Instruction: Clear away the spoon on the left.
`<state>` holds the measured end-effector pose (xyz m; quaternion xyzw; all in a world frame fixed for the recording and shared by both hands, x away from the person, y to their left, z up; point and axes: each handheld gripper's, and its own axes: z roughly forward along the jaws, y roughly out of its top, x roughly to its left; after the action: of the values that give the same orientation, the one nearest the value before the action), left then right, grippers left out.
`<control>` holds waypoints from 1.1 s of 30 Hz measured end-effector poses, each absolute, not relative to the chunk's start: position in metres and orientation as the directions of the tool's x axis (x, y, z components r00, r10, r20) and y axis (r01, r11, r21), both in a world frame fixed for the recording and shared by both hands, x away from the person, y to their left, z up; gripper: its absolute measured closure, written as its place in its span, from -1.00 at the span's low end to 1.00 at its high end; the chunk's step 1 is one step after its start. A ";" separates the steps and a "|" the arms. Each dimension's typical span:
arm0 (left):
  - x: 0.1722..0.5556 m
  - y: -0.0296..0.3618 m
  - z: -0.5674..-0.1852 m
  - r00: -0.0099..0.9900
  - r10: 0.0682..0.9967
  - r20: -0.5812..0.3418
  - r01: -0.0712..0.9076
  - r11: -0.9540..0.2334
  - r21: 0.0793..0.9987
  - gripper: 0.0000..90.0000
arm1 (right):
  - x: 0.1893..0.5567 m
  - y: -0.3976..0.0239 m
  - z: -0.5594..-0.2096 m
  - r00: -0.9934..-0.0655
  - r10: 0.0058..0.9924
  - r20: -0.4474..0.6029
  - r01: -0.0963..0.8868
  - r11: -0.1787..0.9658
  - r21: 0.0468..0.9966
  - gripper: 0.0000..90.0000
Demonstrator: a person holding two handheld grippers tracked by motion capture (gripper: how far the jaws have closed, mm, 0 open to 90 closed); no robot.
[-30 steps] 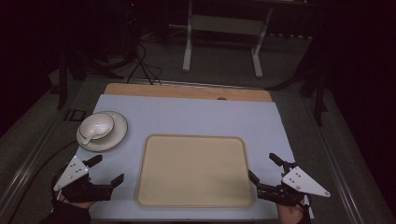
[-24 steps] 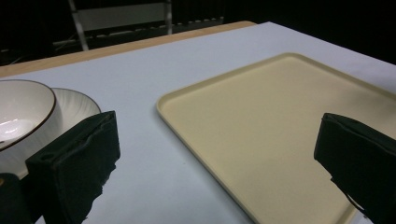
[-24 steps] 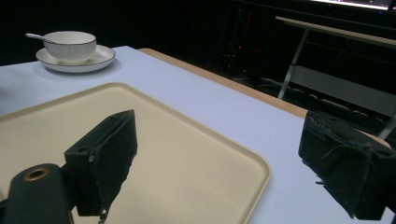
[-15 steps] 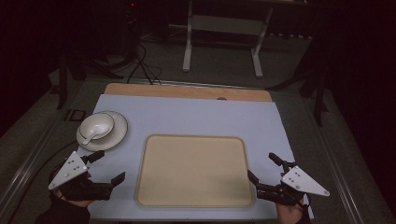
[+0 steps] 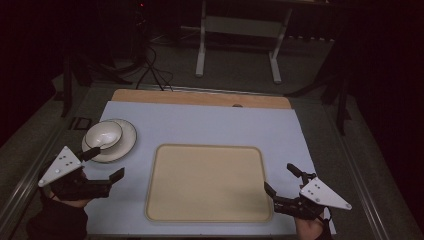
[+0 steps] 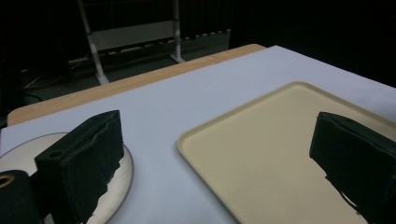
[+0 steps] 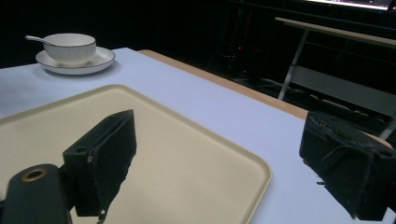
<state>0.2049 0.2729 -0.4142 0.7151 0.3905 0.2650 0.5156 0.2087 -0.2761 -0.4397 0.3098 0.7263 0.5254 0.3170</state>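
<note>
A white bowl [image 5: 103, 133] with a spoon [image 5: 96, 146] in it stands on a white plate [image 5: 126, 141] at the table's left. A beige tray [image 5: 207, 147] lies empty in the middle near the front edge. My left gripper [image 5: 106, 164] is open just in front of the plate, its far jaw at the plate's rim. In the left gripper view the open left gripper [image 6: 217, 126] spans the plate [image 6: 119, 184] edge and the tray [image 6: 210, 133]. My right gripper [image 5: 281, 179] is open at the tray's right edge. The right gripper view shows the right gripper [image 7: 222, 126] over the tray [image 7: 187, 154], with the bowl [image 7: 72, 46] far off.
A pale blue mat [image 5: 210, 125] covers the table, with a wooden strip [image 5: 200, 98] along its far edge. Beyond the table stands a white metal frame [image 5: 237, 45] on a dark floor with cables [image 5: 150, 65].
My left gripper has shifted left and forward toward the plate. The right gripper has hardly moved.
</note>
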 end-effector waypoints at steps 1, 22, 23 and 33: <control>0.207 0.275 -0.413 0.550 0.835 -0.025 0.287 -0.160 0.944 -0.92 | 0.209 -0.276 -0.440 -0.607 0.783 -0.135 0.117 0.256 0.960 -0.76; 0.241 0.312 -0.431 0.322 0.938 -0.131 0.413 -0.015 0.911 -0.86 | 0.209 -0.274 -0.440 -0.614 0.776 -0.143 0.116 0.268 0.956 -0.76; 0.245 0.315 -0.436 0.296 0.946 -0.132 0.430 -0.008 0.903 -0.86 | 0.209 -0.274 -0.440 -0.615 0.776 -0.142 0.119 0.269 0.956 -0.76; 0.261 0.339 -0.459 0.215 0.957 -0.196 0.517 0.058 0.854 -0.66 | 0.210 -0.274 -0.441 -0.616 0.774 -0.144 0.120 0.273 0.955 -0.76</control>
<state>0.2611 0.3392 -0.4591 0.6403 0.5756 0.2471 0.4447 0.2095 -0.2736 -0.4405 0.3049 0.7330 0.5203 0.3146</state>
